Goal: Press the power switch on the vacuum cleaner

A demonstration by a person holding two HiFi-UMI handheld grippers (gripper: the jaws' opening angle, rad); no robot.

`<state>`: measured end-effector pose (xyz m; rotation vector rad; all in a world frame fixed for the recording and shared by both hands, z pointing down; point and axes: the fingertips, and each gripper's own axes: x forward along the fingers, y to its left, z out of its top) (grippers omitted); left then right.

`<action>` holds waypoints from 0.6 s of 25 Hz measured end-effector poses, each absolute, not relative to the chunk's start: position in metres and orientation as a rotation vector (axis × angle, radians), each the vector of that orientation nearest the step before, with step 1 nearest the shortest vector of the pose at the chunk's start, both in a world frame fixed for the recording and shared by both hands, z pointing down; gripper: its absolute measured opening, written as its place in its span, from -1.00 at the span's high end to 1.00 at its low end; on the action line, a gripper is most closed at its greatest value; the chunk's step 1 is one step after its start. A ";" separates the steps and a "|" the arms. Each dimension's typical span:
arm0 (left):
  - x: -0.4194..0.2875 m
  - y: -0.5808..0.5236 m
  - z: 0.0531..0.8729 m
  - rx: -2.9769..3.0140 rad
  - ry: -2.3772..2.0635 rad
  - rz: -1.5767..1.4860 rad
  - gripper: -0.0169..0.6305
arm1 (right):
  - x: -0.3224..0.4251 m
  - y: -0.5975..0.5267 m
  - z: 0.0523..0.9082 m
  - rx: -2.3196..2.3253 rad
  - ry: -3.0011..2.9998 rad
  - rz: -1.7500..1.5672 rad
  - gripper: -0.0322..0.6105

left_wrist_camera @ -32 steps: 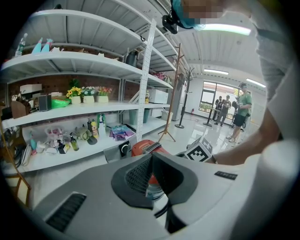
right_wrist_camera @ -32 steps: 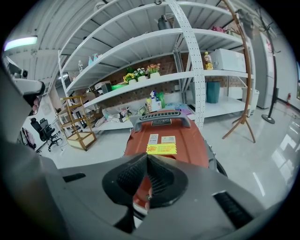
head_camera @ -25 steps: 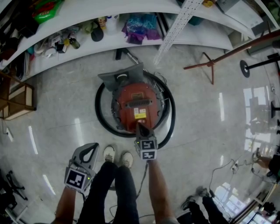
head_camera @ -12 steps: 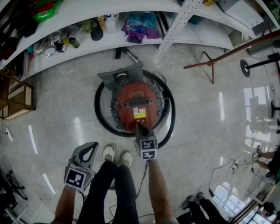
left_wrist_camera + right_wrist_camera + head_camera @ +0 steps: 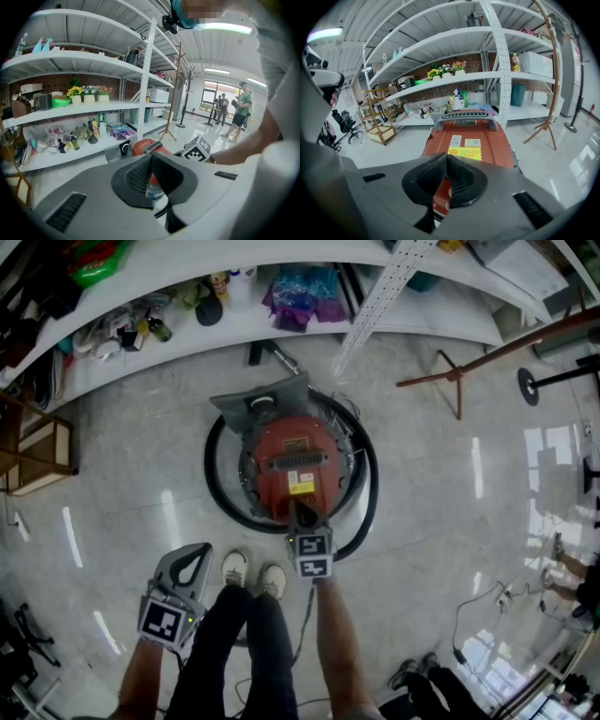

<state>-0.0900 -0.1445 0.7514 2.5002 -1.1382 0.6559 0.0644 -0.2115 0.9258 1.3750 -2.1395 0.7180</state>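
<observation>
Looks like we're right at the press step. The vacuum [image 5: 298,457] sits on the floor just ahead of the person's shoes [image 5: 250,571]. The right gripper [image 5: 302,515] has its jaws closed together with nothing in them, and its tip is down on the end of the vacuum nearest the shoes. In the right gripper view the closed tip [image 5: 446,158] sits just below the yellow label [image 5: 465,152], with the handle [image 5: 465,117] at the far end of the red lid. I can't actually make out the switch; my guess is it's under or just below the tip. I also can't tell whether the tip is touching yet.

The left gripper [image 5: 194,561] is also shut and empty. It's held back beside the legs, well off to the left of the vacuum, with no part in this.

For the next move I'd say a short, straight push down with the closed tip, then lift off. If the switch is lower on that end, the tip needs to slide a little toward the shoes first.

There's a fair bit of room. The black hose [image 5: 208,470] loops all around the vacuum, so the tip has to stay inside that ring. The shelf [image 5: 169,343] is close behind the vacuum, and the coat stand [image 5: 452,381] is off to its right, well clear. Bare floor on both sides.
</observation>
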 end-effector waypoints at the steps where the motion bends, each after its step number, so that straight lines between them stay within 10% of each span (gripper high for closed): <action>1: -0.091 -0.145 0.751 2.497 -1.143 0.651 0.92 | 0.064 -0.213 0.926 1.383 -2.141 0.727 0.88; 15: -0.094 -0.142 0.752 2.485 -1.142 0.651 0.92 | 0.062 -0.214 0.925 1.395 -2.146 0.730 0.88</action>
